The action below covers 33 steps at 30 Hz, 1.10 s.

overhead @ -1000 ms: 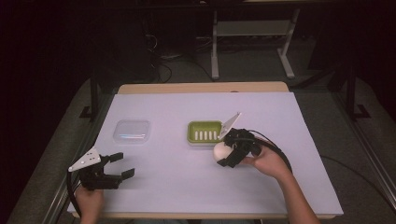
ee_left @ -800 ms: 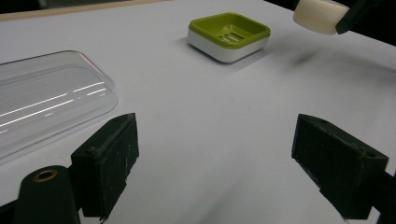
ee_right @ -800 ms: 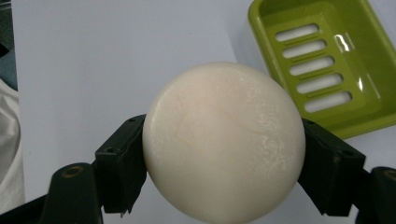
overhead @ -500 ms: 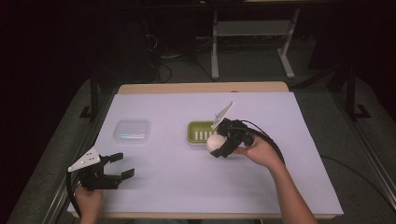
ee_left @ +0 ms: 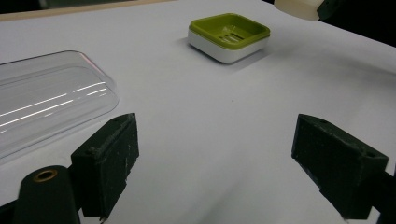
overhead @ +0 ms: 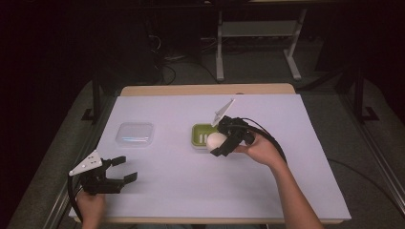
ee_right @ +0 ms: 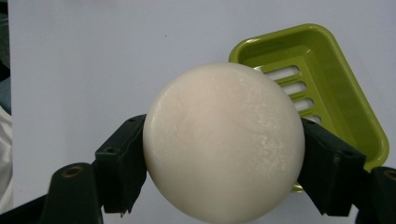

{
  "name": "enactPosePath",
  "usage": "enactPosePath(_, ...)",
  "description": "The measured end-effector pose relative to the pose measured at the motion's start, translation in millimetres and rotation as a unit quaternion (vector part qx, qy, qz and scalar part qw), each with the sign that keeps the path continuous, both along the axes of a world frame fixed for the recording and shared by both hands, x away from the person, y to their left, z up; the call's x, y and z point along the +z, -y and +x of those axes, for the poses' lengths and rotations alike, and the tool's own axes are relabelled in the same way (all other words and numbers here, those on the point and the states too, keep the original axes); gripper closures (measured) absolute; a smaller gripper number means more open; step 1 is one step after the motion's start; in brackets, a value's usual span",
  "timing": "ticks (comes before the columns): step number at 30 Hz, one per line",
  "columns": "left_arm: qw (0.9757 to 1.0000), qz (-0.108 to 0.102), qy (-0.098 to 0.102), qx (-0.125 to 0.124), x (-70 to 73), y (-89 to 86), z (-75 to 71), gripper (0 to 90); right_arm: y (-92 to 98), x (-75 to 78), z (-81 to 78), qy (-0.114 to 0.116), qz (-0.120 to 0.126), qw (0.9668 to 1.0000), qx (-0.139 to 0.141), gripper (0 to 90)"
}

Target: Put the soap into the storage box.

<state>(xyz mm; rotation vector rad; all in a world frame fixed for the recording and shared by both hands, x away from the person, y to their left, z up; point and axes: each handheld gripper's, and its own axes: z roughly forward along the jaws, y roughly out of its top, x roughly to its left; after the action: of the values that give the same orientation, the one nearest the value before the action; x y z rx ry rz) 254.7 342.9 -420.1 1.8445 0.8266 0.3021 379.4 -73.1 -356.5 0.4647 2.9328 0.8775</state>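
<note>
My right gripper (overhead: 216, 143) (ee_right: 223, 172) is shut on a round cream bar of soap (overhead: 215, 140) (ee_right: 223, 142), held in the air just over the near edge of a green soap dish (overhead: 201, 134) (ee_right: 327, 88) with a slotted floor. In the left gripper view the dish (ee_left: 229, 35) sits on a white base, and the soap (ee_left: 299, 8) peeks in at the top edge. My left gripper (overhead: 119, 171) (ee_left: 233, 168) rests open at the table's front left, nothing between its fingers.
A clear plastic lid (overhead: 135, 134) (ee_left: 46, 105) lies on the white table cover (overhead: 181, 181), left of the dish and beyond the left gripper. Metal frame legs (overhead: 258, 38) stand on the floor behind the table.
My right gripper has carried the soap up and to the left, from beside the dish to over its near edge. The left gripper has stayed put.
</note>
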Motion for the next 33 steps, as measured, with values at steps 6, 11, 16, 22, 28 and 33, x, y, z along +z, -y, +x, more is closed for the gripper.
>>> enactPosePath(6,1.0000,-0.001,0.000,0.001,0.0,-0.3,0.1,14.5,-2.2,3.0,5.9,-0.001,-0.001,1.0000,-0.002,23.8)
enactPosePath(11,1.0000,-0.002,0.001,0.000,0.1,-0.4,-0.1,14.5,-5.0,8.3,11.1,0.002,-0.002,1.0000,-0.004,23.8)
enactPosePath(16,1.0000,-0.003,0.001,0.000,0.2,-0.4,-0.2,14.5,-6.4,12.9,17.3,0.003,-0.004,1.0000,-0.005,23.8)
enactPosePath(22,1.0000,-0.002,0.001,0.000,0.1,-0.7,0.1,14.5,-7.7,16.3,23.5,0.005,-0.001,0.9999,-0.009,23.8)
enactPosePath(28,1.0000,-0.002,0.001,-0.001,0.1,-0.6,0.1,14.5,-9.4,14.8,30.3,0.003,0.000,0.9999,-0.015,23.8)
enactPosePath(33,1.0000,-0.003,0.001,-0.001,0.1,-0.6,0.1,14.5,-11.6,10.9,35.3,0.000,-0.006,0.9998,-0.019,23.8)
